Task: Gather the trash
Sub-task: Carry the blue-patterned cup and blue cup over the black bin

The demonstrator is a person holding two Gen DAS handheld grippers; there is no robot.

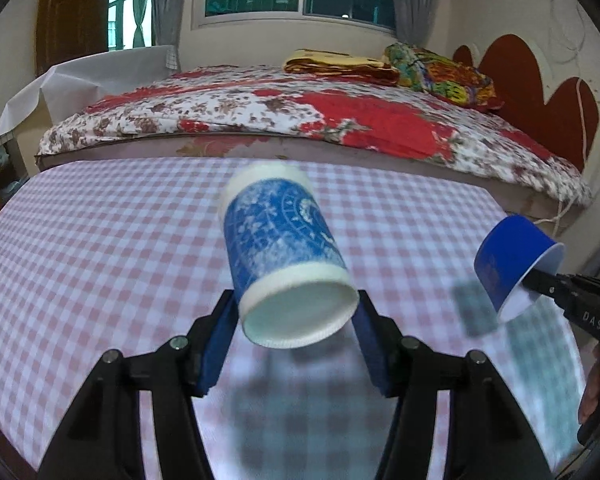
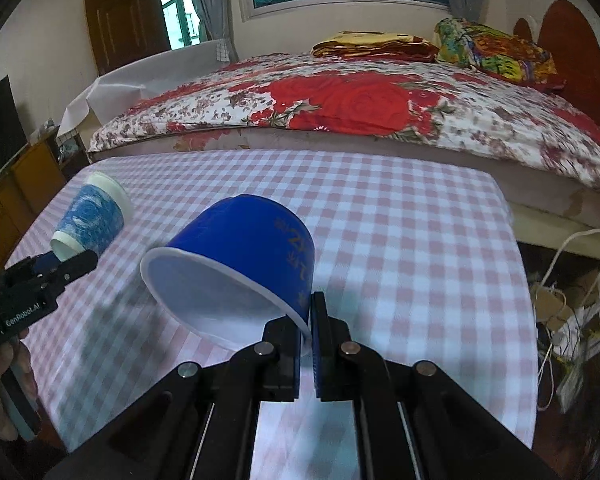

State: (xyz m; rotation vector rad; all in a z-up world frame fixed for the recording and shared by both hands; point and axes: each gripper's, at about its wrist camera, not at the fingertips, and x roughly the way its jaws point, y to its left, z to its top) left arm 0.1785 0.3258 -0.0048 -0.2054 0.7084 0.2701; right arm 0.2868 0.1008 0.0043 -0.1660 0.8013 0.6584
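Patterned cup: a paper cup (image 1: pixel 286 256) with a blue-and-white print and white bands at both ends, held in the air above the checked cloth, tilted so that its open mouth faces the left wrist camera; blurred in both views.
Left gripper: the left gripper (image 1: pixel 298 320) has its blue pads on either side of the cup near the rim, jaws about half apart and closed on the cup; in the right wrist view it shows at the left edge (image 2: pixel 66 258) with a hand (image 2: pixel 4 384) below it.
Blue cup: a wider, plain blue cup (image 2: pixel 240 256) with a white inside and gold lettering on its side, also off the cloth, tipped with its mouth toward the right wrist camera.
Right gripper: the right gripper (image 2: pixel 310 320) has its jaws all but together, pinching the rim wall of the blue cup, one pad inside and one outside; in the left wrist view it shows at the right edge (image 1: pixel 534 280).
Places: the patterned cup hangs over the left part of the cloth, the blue cup over the middle; the two are well apart.
Table: a pink-and-white checked cloth (image 2: pixel 400 240) covers it, with blurred shadows under both cups.
Beyond the far edge: a bed (image 1: pixel 300 120) with a red floral cover, folded blankets (image 1: pixel 340 64) on it.
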